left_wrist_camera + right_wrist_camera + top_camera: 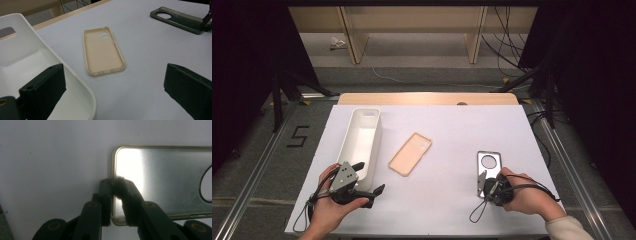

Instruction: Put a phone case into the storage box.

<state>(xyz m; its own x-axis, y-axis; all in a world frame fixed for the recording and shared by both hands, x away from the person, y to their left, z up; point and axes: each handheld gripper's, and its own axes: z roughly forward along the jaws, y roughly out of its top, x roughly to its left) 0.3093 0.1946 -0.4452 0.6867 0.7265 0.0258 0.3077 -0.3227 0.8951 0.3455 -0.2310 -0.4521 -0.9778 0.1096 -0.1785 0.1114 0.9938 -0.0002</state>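
Right now the right gripper (483,183) has its jaws pinched on the rim of the clear phone case (488,167), one jaw outside the edge and the other inside the shell, as the right gripper view shows (115,192) (the pads meet across the thin side wall near one corner). That glossy case (160,180), with a round camera cut-out at its far end, lies flat on the white table (452,200).

Taking the beige phone case (410,153) as the landmark: it lies open side up near the middle of the table, and the clear case sits well to the right of it, apart from it. The white tray (360,142), a long narrow bin with a handle slot, stands to the left of the beige case, not touching it.

The left gripper (364,184) rests at the tray's near end, nearer the person than the beige case and to its left, with its jaws spread wide and nothing between the pads. In the left gripper view one jaw sits over the tray's inside (30,57) and the other over bare table, with the beige case (103,51) lying between and beyond them, and the clear case (180,20) farther off.
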